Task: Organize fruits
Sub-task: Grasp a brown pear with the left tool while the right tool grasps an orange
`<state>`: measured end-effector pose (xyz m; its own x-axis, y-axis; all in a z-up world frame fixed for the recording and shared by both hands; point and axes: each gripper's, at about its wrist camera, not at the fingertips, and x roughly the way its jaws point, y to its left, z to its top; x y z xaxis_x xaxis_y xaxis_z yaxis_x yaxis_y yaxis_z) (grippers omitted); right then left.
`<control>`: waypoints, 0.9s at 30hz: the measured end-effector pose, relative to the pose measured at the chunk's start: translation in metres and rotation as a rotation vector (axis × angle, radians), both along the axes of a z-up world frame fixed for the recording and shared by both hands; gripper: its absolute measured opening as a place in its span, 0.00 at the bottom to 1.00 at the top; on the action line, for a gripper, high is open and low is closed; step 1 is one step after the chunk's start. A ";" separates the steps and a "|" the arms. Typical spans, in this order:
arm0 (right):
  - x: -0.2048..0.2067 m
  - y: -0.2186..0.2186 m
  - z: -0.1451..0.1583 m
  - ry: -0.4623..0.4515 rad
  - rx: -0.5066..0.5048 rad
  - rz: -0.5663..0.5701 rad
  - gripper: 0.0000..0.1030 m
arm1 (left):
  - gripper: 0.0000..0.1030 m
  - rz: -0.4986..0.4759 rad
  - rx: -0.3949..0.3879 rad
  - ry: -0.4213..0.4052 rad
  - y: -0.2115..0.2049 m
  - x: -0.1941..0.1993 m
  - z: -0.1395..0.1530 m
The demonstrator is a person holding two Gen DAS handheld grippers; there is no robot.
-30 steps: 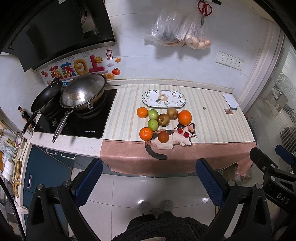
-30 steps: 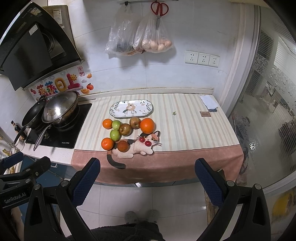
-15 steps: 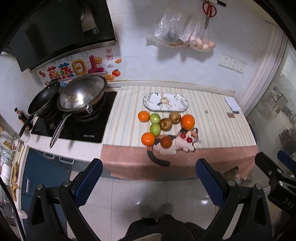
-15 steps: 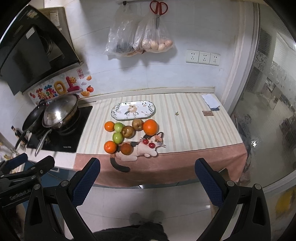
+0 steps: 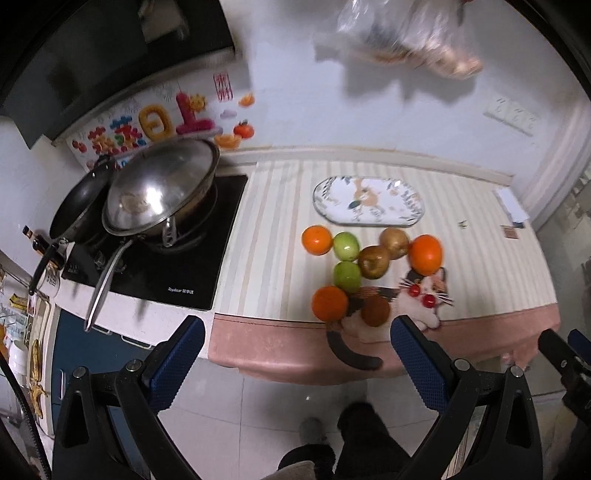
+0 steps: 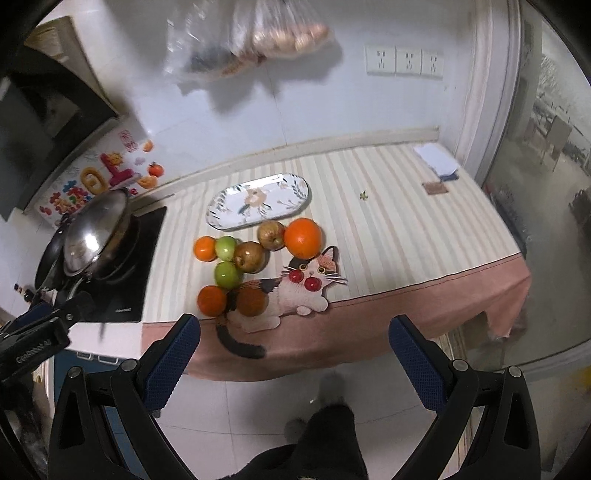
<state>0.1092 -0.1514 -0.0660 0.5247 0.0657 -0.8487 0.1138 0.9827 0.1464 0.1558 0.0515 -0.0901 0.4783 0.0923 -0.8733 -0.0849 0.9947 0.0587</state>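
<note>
Fingers (image 6: 173, 350) spread, wok (image 5: 162, 192) left of fruit (image 5: 373, 262), plate (image 5: 369, 201) behind

Dim indoor light, heavy fisheye bending, dark corners, motion-blurred hanging bags (image 5: 402, 33), glare on wok lid (image 5: 159, 188).

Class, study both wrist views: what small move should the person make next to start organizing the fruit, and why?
Probably bring the right gripper forward toward the large orange. Both grippers are open, empty and short of the counter; the oval plate is bare, and that orange lies beside it.
</note>
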 end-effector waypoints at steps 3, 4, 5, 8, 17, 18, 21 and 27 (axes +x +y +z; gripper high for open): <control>0.046 -0.012 -0.034 0.046 0.027 0.006 1.00 | 0.99 0.028 0.009 0.062 0.002 0.033 -0.027; 0.066 -0.017 -0.049 0.069 0.044 0.010 1.00 | 0.99 0.037 0.010 0.090 0.001 0.048 -0.039; 0.080 -0.021 -0.059 0.081 0.053 0.012 1.00 | 0.99 0.041 0.006 0.110 0.001 0.057 -0.046; 0.147 -0.039 -0.108 0.162 0.121 0.018 1.00 | 0.99 0.057 0.004 0.193 -0.005 0.096 -0.077; 0.286 -0.052 -0.248 0.404 0.265 0.068 0.98 | 0.99 0.163 -0.111 0.433 -0.021 0.193 -0.159; 0.298 -0.049 -0.264 0.434 0.272 0.080 0.97 | 0.99 0.163 -0.119 0.444 -0.024 0.201 -0.163; 0.317 -0.041 -0.301 0.515 0.306 0.111 0.85 | 0.99 0.164 -0.147 0.472 -0.035 0.227 -0.172; 0.331 -0.030 -0.323 0.534 0.315 0.174 0.78 | 0.98 0.113 -0.228 0.543 -0.068 0.270 -0.193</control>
